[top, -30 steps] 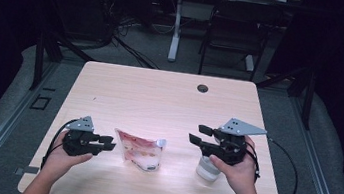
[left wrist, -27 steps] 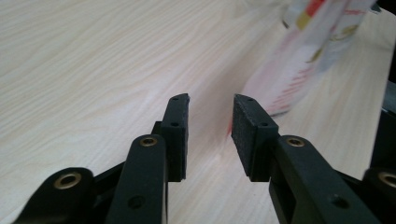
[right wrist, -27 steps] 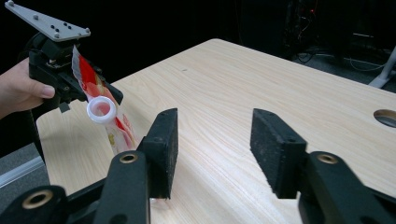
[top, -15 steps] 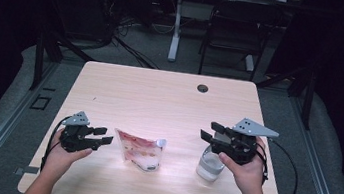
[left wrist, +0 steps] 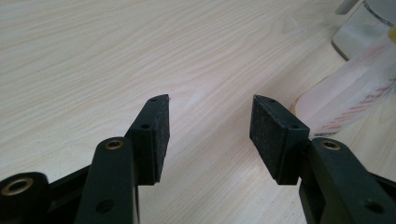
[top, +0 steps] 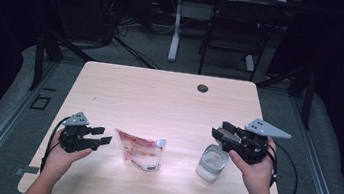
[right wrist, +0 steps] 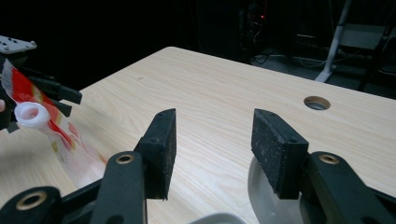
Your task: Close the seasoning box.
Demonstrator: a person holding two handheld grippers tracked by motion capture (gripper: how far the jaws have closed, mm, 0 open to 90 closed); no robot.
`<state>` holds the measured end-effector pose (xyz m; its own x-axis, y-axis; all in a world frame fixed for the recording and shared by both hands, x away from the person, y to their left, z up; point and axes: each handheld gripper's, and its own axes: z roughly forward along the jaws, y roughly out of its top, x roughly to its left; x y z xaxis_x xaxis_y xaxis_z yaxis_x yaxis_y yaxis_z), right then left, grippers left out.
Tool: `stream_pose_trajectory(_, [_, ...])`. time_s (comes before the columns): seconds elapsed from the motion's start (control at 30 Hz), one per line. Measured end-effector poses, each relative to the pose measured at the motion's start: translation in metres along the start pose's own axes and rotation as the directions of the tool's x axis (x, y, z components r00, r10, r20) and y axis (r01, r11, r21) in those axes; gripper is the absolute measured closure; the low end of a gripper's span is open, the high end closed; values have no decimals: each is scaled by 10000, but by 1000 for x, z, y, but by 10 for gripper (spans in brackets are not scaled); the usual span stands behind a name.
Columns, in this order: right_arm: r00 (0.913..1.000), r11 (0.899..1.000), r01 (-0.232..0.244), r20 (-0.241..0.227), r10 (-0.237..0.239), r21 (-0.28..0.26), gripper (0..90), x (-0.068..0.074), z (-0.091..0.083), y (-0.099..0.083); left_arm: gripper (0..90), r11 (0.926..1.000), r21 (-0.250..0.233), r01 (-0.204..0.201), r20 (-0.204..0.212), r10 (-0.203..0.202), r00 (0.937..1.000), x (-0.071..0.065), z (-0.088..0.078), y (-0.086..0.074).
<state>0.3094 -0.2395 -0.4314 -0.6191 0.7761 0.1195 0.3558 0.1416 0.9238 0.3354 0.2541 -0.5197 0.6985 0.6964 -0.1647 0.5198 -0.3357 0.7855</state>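
Pale wood-grain tabletop carried two things in front of you: a soft pouch with red print and a white spout, lying near the front edge, and a clear glass well apart at its 3 o'clock. Your left gripper sat at the pouch's 9 o'clock, just beside it; its jaws had just been opening and stood spread with nothing between them, the pouch's corner off to one side in the left gripper view. Your right gripper hovered at the glass's 12 o'clock, released too, jaws apart over bare wood with the glass rim below them. The pouch looked light, limp and slick, likely to sag or slide if pinched at mid-body; the stiffer spout or the sealed top edge seemed the surer hold. The glass looked rigid, smooth and breakable, best taken across its wall
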Motion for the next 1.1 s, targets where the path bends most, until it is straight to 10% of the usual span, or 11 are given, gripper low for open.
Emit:
stream_pose_trajectory(0.43, [9962, 9987, -461, 736, 476, -213, 553, -20, -9, -5, 456, 9999, -1, -126, -190, 126, 9997, 1, -3, -2])
stream_pose_trajectory(1.1, [9702, 9896, -1369, 1957, 1428, -433, 879, -47, -23, -22, 452, 9999, -18, -106, -219, 105, 9997, 1, -3, -2])
